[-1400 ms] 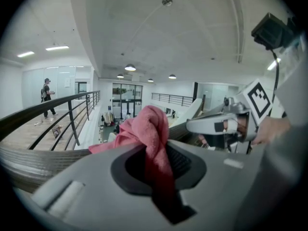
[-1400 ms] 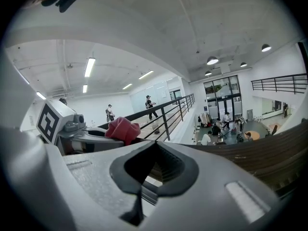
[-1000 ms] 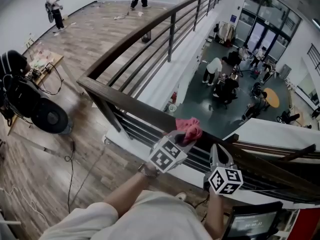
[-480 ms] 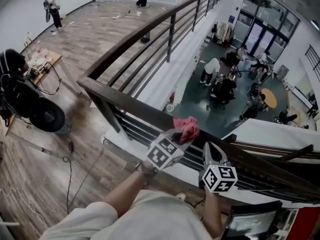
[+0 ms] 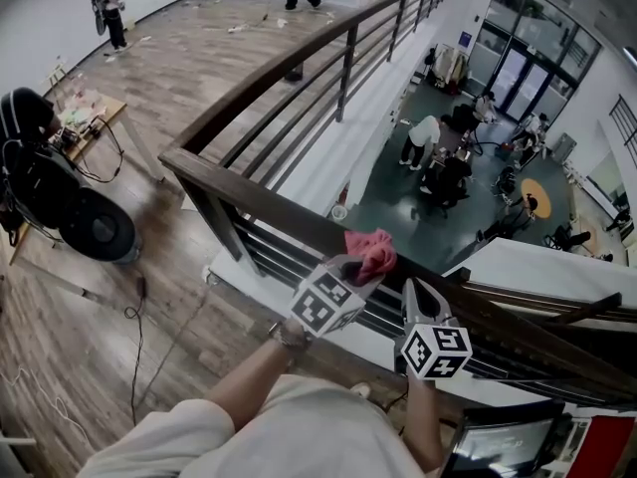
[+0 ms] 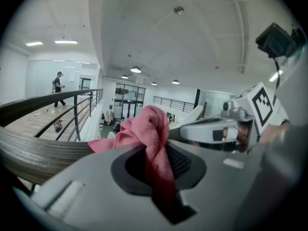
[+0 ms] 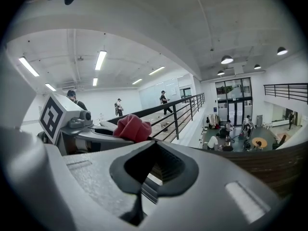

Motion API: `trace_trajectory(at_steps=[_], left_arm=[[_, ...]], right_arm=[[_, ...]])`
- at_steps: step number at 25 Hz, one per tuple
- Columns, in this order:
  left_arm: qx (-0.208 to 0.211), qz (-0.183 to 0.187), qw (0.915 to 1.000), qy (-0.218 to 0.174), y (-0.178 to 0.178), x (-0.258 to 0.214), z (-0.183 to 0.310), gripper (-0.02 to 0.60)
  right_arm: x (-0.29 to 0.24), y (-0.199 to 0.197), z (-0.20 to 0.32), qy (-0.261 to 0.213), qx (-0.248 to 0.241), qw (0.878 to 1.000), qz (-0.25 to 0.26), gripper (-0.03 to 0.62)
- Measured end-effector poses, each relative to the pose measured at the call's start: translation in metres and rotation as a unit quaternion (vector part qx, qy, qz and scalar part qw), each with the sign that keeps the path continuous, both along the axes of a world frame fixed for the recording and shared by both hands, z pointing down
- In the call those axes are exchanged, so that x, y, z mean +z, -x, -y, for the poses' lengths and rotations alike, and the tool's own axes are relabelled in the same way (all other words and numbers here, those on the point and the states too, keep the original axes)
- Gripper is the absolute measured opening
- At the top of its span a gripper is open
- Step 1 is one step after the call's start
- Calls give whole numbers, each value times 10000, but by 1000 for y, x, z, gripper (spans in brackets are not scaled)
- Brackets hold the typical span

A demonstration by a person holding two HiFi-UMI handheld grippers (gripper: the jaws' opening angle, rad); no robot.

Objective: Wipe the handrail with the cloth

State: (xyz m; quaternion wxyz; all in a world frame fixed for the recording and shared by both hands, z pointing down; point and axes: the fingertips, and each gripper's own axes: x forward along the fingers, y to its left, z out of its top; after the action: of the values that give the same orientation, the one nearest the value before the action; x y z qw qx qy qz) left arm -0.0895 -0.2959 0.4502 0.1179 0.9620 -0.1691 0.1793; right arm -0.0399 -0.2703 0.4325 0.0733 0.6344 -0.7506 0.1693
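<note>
Wooden floor (image 5: 119,297): the balcony walkway at left, with black cables trailing across it.
Handrail (image 5: 261,203): a dark wooden rail on metal bars, running from a corner at left down to the lower right.
Left tongs (image 5: 355,264): clamped tight on the cloth, tips at the top of the handrail.
Cloth (image 5: 371,250): pink and bunched, pinched between the left tongs, its loose end lying on the handrail's top.
Right tongs (image 5: 414,289): closed together with nothing between them, just right of the cloth, pointing at the handrail.
People (image 5: 443,157): gathered on the lower floor beyond the rail.
</note>
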Motion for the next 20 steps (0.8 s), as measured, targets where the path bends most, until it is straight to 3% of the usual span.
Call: trace_trajectory(at_steps=[11, 20], left_arm=[[-594, 54, 9982, -72, 53, -3, 38, 64], [-697, 274, 9970, -216, 84, -6, 59, 64]], right_arm=[[3, 22, 13, 57, -136, 9999, 2, 2], [4, 45, 24, 59, -173, 9998, 17, 2]])
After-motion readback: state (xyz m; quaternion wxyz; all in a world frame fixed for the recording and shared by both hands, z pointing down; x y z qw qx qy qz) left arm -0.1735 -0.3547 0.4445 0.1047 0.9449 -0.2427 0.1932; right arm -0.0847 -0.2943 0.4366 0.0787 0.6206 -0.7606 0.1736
